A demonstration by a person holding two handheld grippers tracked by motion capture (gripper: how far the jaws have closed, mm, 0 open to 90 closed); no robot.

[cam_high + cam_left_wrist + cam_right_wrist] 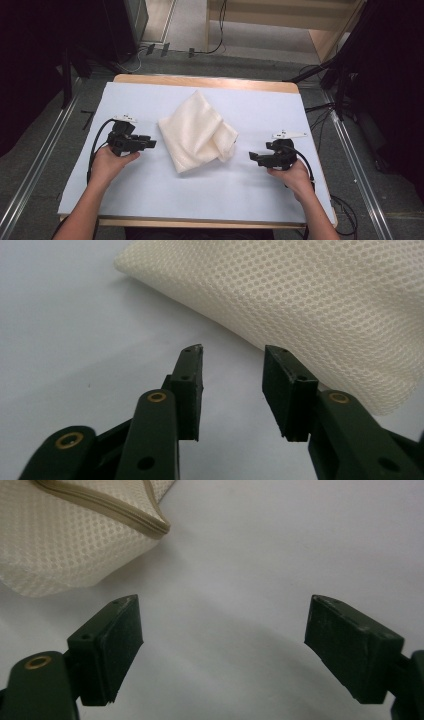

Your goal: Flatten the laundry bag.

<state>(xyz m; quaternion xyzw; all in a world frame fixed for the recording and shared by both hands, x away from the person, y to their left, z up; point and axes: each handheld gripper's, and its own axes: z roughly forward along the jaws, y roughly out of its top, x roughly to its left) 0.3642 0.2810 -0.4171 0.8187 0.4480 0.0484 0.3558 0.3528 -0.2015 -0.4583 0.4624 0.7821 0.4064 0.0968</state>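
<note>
Two tongs flank a folded, cream, honeycomb-weave cloth [198, 132] lying at the middle of the pale blue surface [150, 200]. Left tongs [150, 144] stand spread with nothing between them, just beside the cloth's near-left edge; right tongs [254, 158] are spread wide and empty, a little apart from its folded corner. Judging by this, the approach is in hand; next, each must close in and pinch an edge.

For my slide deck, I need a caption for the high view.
Open left tongs and right tongs flank a folded cream cloth on the table.
</note>
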